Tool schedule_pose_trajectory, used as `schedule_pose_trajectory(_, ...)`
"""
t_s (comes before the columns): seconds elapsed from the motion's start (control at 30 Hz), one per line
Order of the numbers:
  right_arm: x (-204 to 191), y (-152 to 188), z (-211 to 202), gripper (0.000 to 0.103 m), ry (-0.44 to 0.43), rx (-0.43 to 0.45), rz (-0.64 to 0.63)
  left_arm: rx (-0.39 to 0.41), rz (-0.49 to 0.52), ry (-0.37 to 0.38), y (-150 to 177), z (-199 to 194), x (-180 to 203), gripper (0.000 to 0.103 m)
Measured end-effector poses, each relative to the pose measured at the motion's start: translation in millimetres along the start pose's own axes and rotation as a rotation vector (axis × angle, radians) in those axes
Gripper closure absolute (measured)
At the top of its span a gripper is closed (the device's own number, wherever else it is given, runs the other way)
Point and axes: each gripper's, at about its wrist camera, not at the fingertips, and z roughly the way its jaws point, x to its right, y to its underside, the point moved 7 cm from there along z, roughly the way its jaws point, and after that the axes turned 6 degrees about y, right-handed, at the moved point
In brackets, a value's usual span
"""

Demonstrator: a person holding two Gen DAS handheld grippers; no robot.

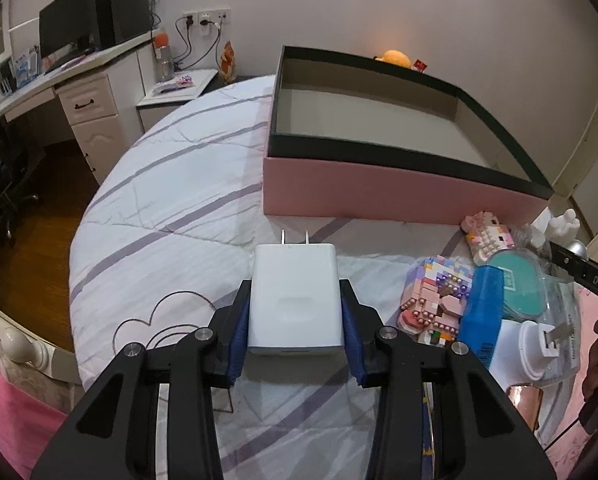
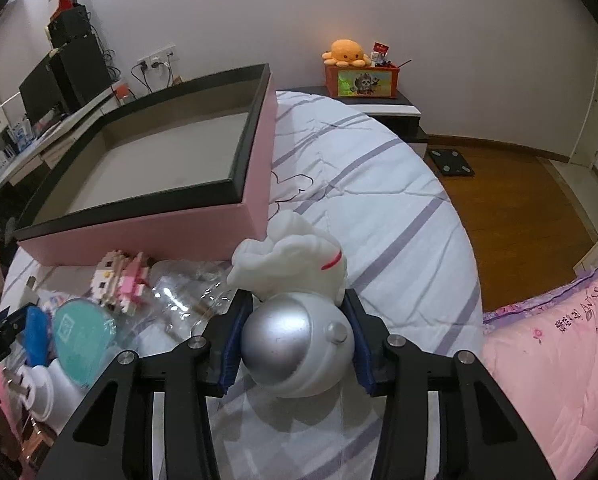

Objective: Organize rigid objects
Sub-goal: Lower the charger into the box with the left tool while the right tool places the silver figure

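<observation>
My left gripper point(image 1: 295, 312) is shut on a white plug charger point(image 1: 295, 300), prongs pointing away, held above the bed in front of the pink box with a black rim point(image 1: 379, 192). My right gripper point(image 2: 297, 336) is shut on the silver helmet of a white astronaut figure point(image 2: 295, 304), held just right of the same box point(image 2: 147, 236). The box is open and empty inside.
A heap lies on the bed by the box: two pink brick-built figures point(image 1: 431, 304) point(image 2: 119, 280), a blue item point(image 1: 483, 308), a teal round case point(image 2: 81, 336), a clear plastic bag point(image 2: 187, 300), a white plug point(image 1: 535, 344). A pink quilt point(image 2: 559, 360) lies right. Desk and floor lie beyond the bed.
</observation>
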Motion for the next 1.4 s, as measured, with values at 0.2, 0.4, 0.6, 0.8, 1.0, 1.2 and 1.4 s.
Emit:
schedule_pose_trajectory(0.2,-7,-11,-32,0.057,-0.035,0.048,-0.007,0.040,0.000,0.014,-13,-20,5,0.063)
schedule_pose_trajectory(0.4,-39,-57,-65,0.057,-0.112,0.137,-0.082,0.136,0.055,0.038,-76,-44,27,0.063)
schedule_pose_trajectory(0.6,-86,-110,-30,0.057,-0.156,0.120,-0.177,0.154,0.092,0.041,-148,-6,50,0.063)
schedule_pose_trajectory(0.8,-111,-122,40,0.057,-0.141,-0.009,-0.225,0.049,0.070,0.004,-173,70,51,0.062)
schedule_pose_trajectory(1.0,-115,-114,76,0.056,-0.104,-0.104,-0.264,-0.053,0.042,-0.003,-163,112,49,0.062)
schedule_pose_trajectory(1.2,-113,-108,80,0.029,-0.079,-0.117,-0.292,-0.027,0.040,-0.039,-160,100,46,0.018)
schedule_pose_trajectory(1.4,-111,-118,46,0.012,-0.141,-0.022,-0.230,0.158,0.013,-0.077,-163,25,36,0.001)
